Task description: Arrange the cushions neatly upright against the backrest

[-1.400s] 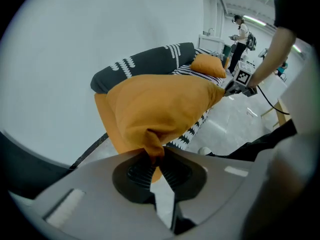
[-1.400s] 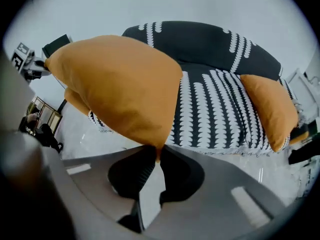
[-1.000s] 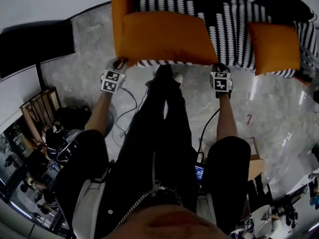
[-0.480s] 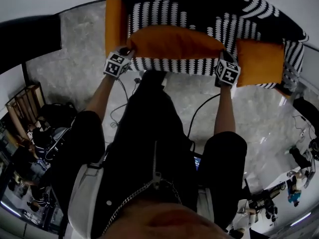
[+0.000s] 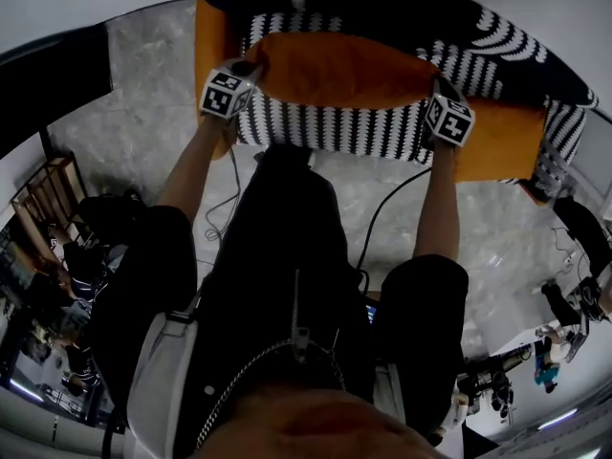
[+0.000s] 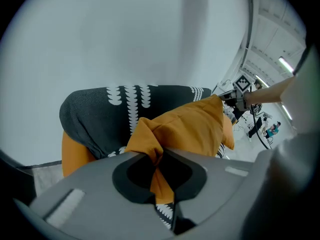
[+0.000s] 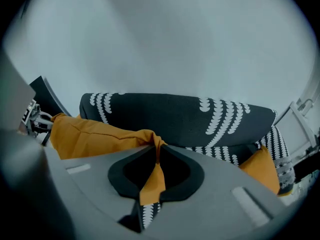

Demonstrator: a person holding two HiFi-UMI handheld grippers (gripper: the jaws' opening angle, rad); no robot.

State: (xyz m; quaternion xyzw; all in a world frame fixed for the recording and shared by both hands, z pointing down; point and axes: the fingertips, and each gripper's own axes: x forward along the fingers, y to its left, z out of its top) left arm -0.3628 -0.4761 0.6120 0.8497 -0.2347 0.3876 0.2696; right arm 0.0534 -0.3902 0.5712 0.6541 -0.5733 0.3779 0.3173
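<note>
An orange cushion (image 5: 344,70) hangs stretched between my two grippers over the seat of a black sofa with white stripes (image 5: 382,132). My left gripper (image 5: 251,70) is shut on the cushion's left corner (image 6: 150,144). My right gripper (image 5: 432,89) is shut on its right corner (image 7: 155,169). The sofa's dark backrest (image 7: 200,121) rises behind the cushion (image 7: 95,134) in both gripper views. A second orange cushion (image 5: 502,142) lies at the sofa's right end, also seen low right in the right gripper view as an orange cushion (image 7: 262,169).
An orange armrest (image 5: 212,46) closes the sofa's left end. A pale wall (image 6: 125,39) stands behind the backrest. Cables (image 5: 382,218) trail over the marble floor (image 5: 143,132) near my legs. Wooden shelving (image 5: 57,199) and clutter sit at the left.
Both grippers have carried the orange cushion up and away from the seat's front edge toward the backrest. The cushion now shows edge-on rather than flat.
</note>
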